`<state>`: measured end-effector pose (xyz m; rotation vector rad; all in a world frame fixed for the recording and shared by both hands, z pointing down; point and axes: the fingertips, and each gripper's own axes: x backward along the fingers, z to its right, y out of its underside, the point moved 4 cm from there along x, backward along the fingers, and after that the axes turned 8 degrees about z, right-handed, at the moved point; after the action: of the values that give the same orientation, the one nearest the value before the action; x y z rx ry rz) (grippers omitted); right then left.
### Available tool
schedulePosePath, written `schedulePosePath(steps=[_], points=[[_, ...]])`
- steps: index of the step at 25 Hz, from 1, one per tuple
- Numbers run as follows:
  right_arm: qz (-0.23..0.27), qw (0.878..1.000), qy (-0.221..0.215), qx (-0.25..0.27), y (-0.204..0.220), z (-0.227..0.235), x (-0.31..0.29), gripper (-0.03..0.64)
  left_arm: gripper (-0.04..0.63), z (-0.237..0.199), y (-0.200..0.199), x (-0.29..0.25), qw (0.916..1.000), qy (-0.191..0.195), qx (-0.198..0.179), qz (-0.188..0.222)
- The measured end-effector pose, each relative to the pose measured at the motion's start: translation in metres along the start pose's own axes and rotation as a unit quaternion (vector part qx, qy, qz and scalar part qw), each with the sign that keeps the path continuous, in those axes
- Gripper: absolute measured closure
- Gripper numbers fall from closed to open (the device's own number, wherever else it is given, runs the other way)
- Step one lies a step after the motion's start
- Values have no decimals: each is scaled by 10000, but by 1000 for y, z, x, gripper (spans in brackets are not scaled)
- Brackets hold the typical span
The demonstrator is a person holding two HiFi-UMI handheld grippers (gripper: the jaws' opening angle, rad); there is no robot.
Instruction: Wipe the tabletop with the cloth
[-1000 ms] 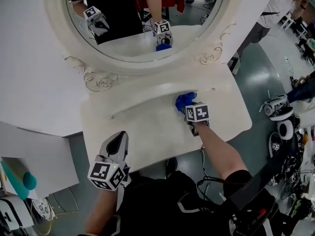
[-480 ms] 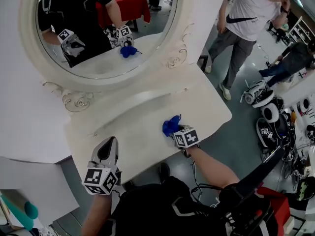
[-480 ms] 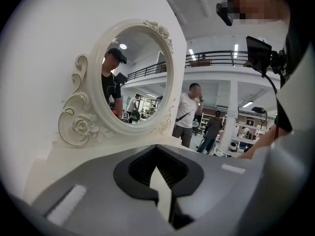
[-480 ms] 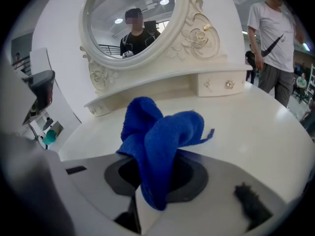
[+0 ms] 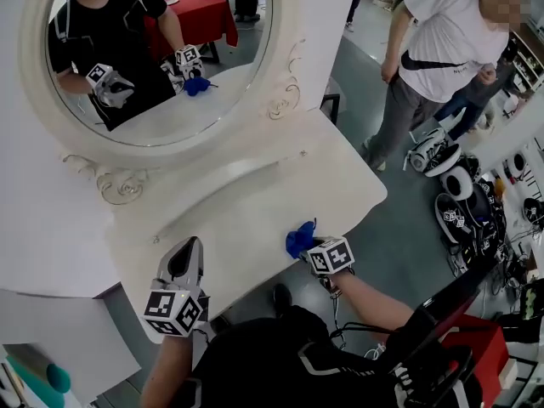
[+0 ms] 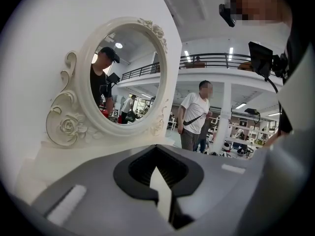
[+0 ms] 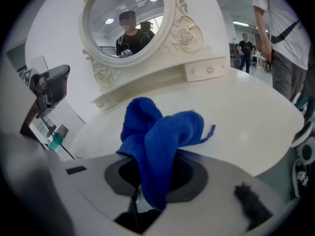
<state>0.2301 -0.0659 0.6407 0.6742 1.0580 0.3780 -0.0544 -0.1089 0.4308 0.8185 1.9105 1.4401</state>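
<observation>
– White tabletop (image 5: 255, 215) under an oval mirror (image 5: 153, 49), with open workshop floor around it and a bystander in a white T-shirt (image 5: 433, 41) standing off its right end. Where is the cloth?

– The blue cloth (image 5: 298, 238) is bunched up near the front edge of the top, right of the middle. It sits at the very tip of the right gripper (image 5: 313, 248).

– Held, or just beside the jaws?

– Held. The right gripper view shows the jaws closed on one fold. The rest of the bunch stands out ahead of them over the white surface, and a thin tail sticks out to the right.

– Does it touch the top?

– In the head view it lies against it. The contact itself is hidden under the bunch, so I cannot tell more.

– And the other one?

– The left gripper (image 5: 187, 257) is well apart from the cloth, over the near left edge of the table, pointing toward the mirror. Its jaws are together with nothing between them. Its own view looks past them to the mirror's carved frame.

– Anything in the glass?

– Both grippers and the blue bunch are reflected there, with a red-covered table (image 5: 200, 19) behind the person.
</observation>
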Motion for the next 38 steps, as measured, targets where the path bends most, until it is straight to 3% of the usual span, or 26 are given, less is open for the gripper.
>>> schedulePosePath(steps=[3, 6, 13, 20, 26, 33, 38], points=[[-178, 9997, -43, -152, -10, 10, 2, 512, 588, 7, 1, -2, 10000, -73, 6, 13], [49, 9999, -67, -76, -41, 24, -9, 512, 588, 11, 2, -5, 9998, -187, 22, 42], [395, 9976, 111, 561, -133, 56, -64, 512, 588, 24, 8, -4, 9981, -616, 3, 18], [278, 9971, 221, 677, -160, 75, -115, 512, 588, 25, 15, 16, 9935, -1133, -16, -91], [260, 9975, 147, 634, -150, 74, -111, 511, 588, 31, 16, 11, 9933, -1139, 56, -168], [-36, 9989, -6, 471, -103, 62, -74, 511, 588, 29, 15, -18, 9984, -546, 107, -139], [-95, 9989, 130, 441, -62, 48, -38, 511, 588, 29, 10, -39, 9998, -162, 105, -95]])
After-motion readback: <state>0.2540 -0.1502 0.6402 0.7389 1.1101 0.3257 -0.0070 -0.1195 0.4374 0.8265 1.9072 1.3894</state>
